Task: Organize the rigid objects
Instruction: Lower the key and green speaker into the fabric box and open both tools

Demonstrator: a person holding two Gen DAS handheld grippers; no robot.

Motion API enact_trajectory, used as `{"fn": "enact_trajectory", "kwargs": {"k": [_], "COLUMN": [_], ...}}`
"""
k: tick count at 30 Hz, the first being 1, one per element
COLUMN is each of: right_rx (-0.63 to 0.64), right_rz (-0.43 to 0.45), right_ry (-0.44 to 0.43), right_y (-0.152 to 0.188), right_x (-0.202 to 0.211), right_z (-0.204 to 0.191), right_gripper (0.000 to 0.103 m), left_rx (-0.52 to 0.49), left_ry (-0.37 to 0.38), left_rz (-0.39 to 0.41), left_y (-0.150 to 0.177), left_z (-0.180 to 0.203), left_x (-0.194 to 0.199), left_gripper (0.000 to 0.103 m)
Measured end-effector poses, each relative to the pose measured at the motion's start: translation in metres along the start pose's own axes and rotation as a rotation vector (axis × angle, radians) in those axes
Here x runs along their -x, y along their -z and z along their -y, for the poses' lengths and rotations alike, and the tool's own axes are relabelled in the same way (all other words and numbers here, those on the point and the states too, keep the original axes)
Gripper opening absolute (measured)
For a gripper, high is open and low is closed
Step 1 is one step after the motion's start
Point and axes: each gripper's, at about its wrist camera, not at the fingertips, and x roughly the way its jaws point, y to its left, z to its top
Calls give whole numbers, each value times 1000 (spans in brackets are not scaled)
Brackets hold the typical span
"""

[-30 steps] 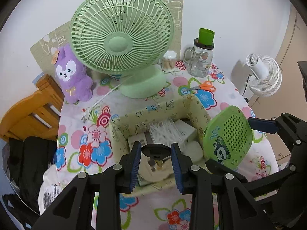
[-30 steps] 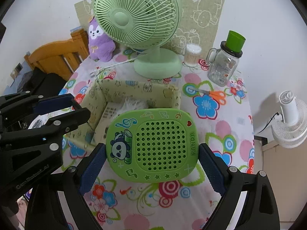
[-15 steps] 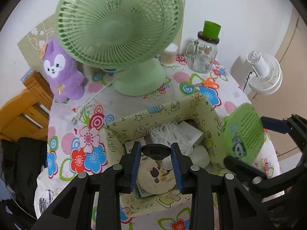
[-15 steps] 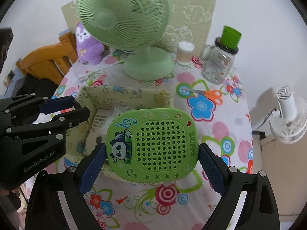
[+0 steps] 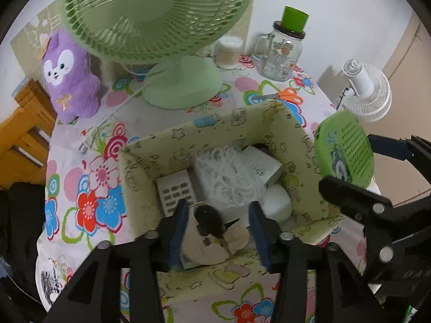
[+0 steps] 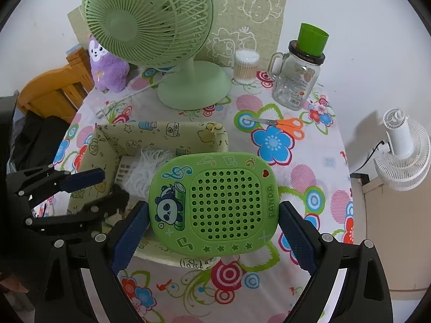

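A yellow patterned storage box (image 5: 204, 132) stands open on the flowered table. Inside lie a white remote (image 5: 176, 191), white floss picks (image 5: 229, 175), a white box and a round cream item. My left gripper (image 5: 218, 231) is open over the box's near end, and a black car key (image 5: 208, 222) lies between its fingers on the cream item. My right gripper (image 6: 214, 231) is shut on a green panda speaker (image 6: 215, 204), held above the box's right wall; it also shows in the left wrist view (image 5: 346, 150).
A green desk fan (image 6: 150, 24) stands behind the box (image 6: 161, 132). Orange scissors (image 6: 282, 125), a glass jar with a green cup (image 6: 299, 78), a cotton swab tub (image 6: 245, 66) and a purple plush (image 6: 107, 67) are on the table. A white fan (image 6: 404, 148) stands off the right edge.
My left gripper has opened and let the black key drop into the box. Both grippers have moved forward, and the speaker is closer to the box.
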Motion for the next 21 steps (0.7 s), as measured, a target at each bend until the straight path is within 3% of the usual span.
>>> {"fn": "enact_trajectory", "kwargs": {"k": [1, 2, 5, 21], "right_rx": [2, 4, 19, 95], "right_rz": [2, 4, 10, -61], "right_ry": [-2, -4, -11, -42], "right_y": [-1, -2, -6, -11], "right_x": [0, 0, 0, -31], "right_z": [-1, -3, -10, -48], "right_gripper": [95, 95, 95, 95], "left_rx": [0, -5, -24, -2], "left_ry": [-8, -20, -41, -94], "left_rz": [-4, -2, 10, -36], "left_y": [1, 2, 9, 19], "left_z": [-1, -2, -4, -18], "left_x": [0, 2, 8, -3], "left_gripper": [71, 77, 83, 93]}}
